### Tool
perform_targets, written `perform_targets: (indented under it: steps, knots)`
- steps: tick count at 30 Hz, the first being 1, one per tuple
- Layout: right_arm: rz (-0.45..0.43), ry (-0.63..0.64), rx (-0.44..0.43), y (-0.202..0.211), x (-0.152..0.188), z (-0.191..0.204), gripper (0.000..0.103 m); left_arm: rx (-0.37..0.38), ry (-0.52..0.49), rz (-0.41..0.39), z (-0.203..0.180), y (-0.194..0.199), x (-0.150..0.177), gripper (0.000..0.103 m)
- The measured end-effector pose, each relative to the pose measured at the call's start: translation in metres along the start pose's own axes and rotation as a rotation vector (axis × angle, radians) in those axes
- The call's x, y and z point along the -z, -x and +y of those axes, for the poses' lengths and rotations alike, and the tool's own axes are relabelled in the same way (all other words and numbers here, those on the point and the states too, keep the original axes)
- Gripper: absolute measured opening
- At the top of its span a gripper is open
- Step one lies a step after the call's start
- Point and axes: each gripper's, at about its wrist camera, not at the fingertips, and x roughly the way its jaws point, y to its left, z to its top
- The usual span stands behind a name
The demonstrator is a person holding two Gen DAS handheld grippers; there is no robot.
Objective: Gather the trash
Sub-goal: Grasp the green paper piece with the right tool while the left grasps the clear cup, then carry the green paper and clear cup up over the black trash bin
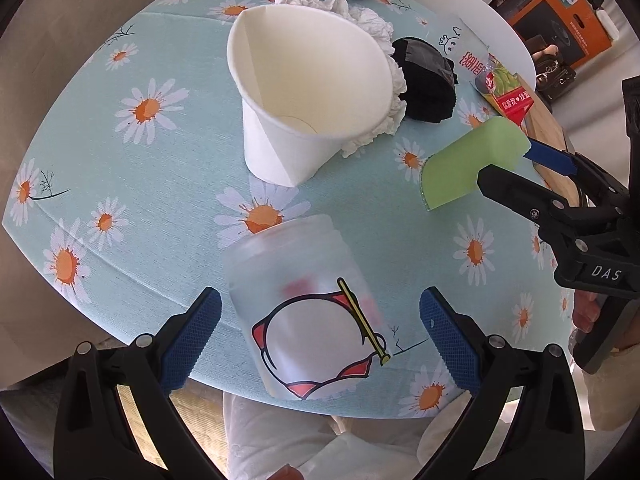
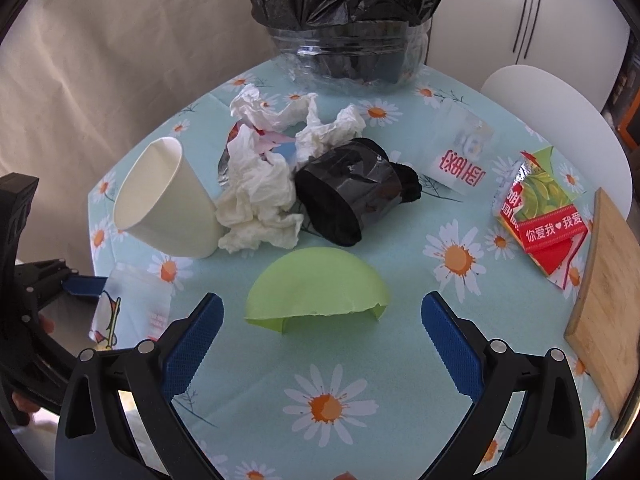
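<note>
Frosted plastic, printed with a red-and-yellow cartoon, makes up the small cup [image 1: 310,312] standing at the table's near edge, right between the spread blue pads of the left gripper [image 1: 320,334]; the pads flank the cup without touching it, so that tong is released. In the right wrist view the same cup shows at 9 o'clock.

The right gripper [image 2: 322,342] is likewise wide apart and grasps nothing. Just beyond its fingertips, toward 12 o'clock, a broken green plastic bowl piece [image 2: 316,290] lies dome-up on the daisy-print tablecloth [image 2: 332,404]. In the left wrist view that green piece sits at 3 o'clock, near the right gripper's tip.

Farther on, at 10 o'clock from the green piece, a white paper cup [image 2: 168,210] leans on its side, its mouth toward the left. Crumpled white tissues [image 2: 260,200] lie against it, and a black wad wrapped in film [image 2: 354,192] touches them on the right.

At 2 o'clock lie a clear printed wrapper [image 2: 460,160] and a red-and-green snack packet [image 2: 544,220], with a wooden board [image 2: 604,300] at the table's right rim.

Farthest, at 12 o'clock, stands a clear bin lined with a black bag [image 2: 344,12].
</note>
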Motion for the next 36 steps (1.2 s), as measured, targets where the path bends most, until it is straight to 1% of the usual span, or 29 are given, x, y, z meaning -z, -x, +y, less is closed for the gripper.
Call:
perform_targets:
  steps: [1,2,3,4,5,6,9,15,22,29,36]
  knots:
    - [0.007,-0.001,-0.007,-0.004,0.000,0.000,0.093,-0.012,0.001,0.003,0.002,-0.003,-0.001,0.096]
    - [0.008,0.000,-0.022,-0.007,0.000,0.000,0.086,-0.021,0.003,0.008,0.003,-0.005,-0.001,0.089]
    - [0.008,0.011,-0.026,-0.009,0.000,0.001,0.064,-0.021,0.006,0.021,0.004,-0.009,-0.001,0.081]
    - [-0.002,0.025,-0.009,-0.009,0.000,0.002,0.065,-0.016,0.009,0.030,0.005,-0.011,-0.001,0.074]
    - [-0.011,0.035,-0.006,-0.009,0.000,0.003,0.065,-0.010,0.010,0.024,0.006,-0.011,0.000,0.073]
    - [-0.013,0.041,-0.021,-0.009,0.001,0.004,0.065,-0.011,0.003,0.015,0.005,-0.009,0.000,0.068]
    - [-0.014,0.019,-0.037,-0.007,0.002,0.001,0.065,0.004,-0.005,0.013,0.004,-0.006,0.001,0.066]
    - [-0.035,-0.003,-0.048,0.007,0.008,-0.002,0.064,-0.010,0.002,0.013,0.011,0.005,0.007,0.066]
    - [-0.063,-0.023,-0.057,0.022,0.013,-0.006,0.063,-0.041,-0.022,0.013,0.009,0.021,0.015,0.066]
    - [-0.109,-0.018,-0.065,0.041,0.014,-0.006,0.063,-0.147,-0.083,-0.011,-0.003,0.045,0.031,0.067]
    - [-0.145,0.012,-0.065,0.063,0.017,-0.007,0.063,-0.210,-0.120,-0.056,-0.022,0.070,0.042,0.068]
